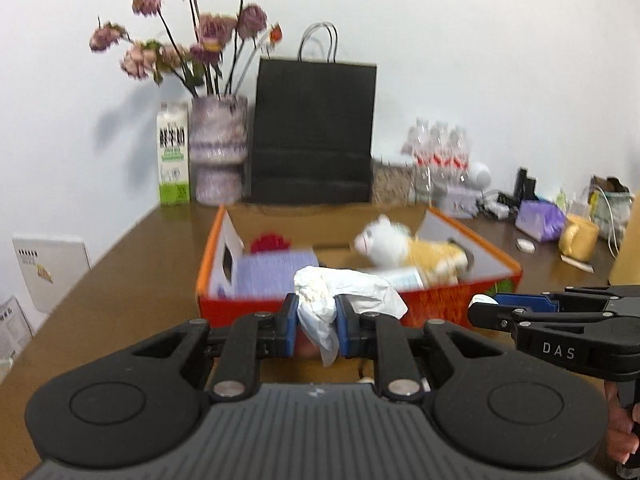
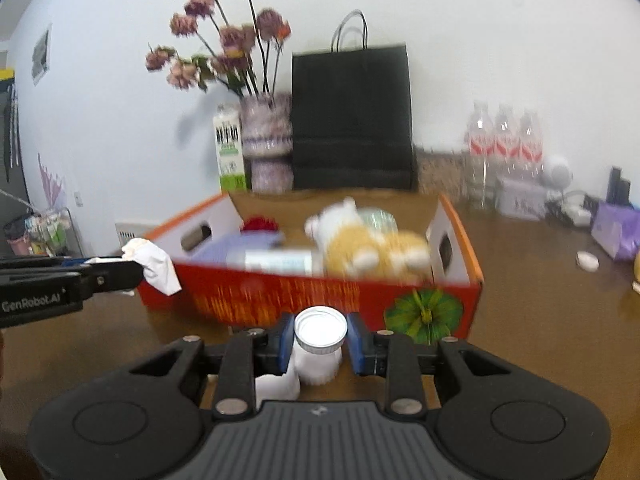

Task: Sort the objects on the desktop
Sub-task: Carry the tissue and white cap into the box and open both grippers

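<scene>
With the left gripper (image 1: 317, 322) clamped on the tissue (image 1: 340, 292) at center frame and the right gripper (image 2: 320, 344) on the bottle (image 2: 320, 344), carry both clear over the box (image 2: 280, 292) wall before releasing.

Box (image 2: 312, 292) at frame centre on the tabletop (image 2: 540, 300), plush toy (image 2: 372, 244) inside; paper bag (image 2: 352, 120) behind; vase (image 2: 266, 144) and carton (image 2: 230, 148) upper left.
</scene>
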{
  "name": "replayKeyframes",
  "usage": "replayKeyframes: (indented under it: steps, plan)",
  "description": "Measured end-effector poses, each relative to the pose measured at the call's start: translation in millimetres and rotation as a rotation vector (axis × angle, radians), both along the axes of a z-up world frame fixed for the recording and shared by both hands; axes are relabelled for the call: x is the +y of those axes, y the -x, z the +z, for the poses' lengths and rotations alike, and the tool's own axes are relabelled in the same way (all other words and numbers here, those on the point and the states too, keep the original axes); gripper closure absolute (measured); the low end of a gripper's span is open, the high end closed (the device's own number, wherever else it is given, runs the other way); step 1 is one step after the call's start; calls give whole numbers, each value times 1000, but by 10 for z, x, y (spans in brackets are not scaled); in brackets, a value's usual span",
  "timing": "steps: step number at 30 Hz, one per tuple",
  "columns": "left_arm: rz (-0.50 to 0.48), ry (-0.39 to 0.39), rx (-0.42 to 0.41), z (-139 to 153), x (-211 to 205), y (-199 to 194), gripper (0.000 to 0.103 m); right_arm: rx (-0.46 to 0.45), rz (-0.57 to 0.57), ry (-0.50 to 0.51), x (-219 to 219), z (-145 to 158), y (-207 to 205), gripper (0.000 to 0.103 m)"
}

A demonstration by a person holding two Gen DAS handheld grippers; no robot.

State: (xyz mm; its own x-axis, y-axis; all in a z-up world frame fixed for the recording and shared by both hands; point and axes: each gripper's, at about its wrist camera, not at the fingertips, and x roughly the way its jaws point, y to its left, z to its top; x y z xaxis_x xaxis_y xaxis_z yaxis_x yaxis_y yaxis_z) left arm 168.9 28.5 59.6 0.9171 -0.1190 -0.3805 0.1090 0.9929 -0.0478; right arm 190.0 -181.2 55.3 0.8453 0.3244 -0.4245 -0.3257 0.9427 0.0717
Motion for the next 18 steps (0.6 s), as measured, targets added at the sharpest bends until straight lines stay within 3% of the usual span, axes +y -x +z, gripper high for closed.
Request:
replayKeyframes:
  steps: [10, 15, 18]
  plan:
    - [44, 13, -65, 246, 55, -551, 83, -67, 6, -44, 325, 341, -599, 76]
    - [71, 16, -65, 304, 27, -1017, 83, -49, 9, -44, 478, 324, -1019, 76]
    - [75, 22, -61, 175, 38, -1158, 83, -23, 17, -54, 502, 208, -1190, 76]
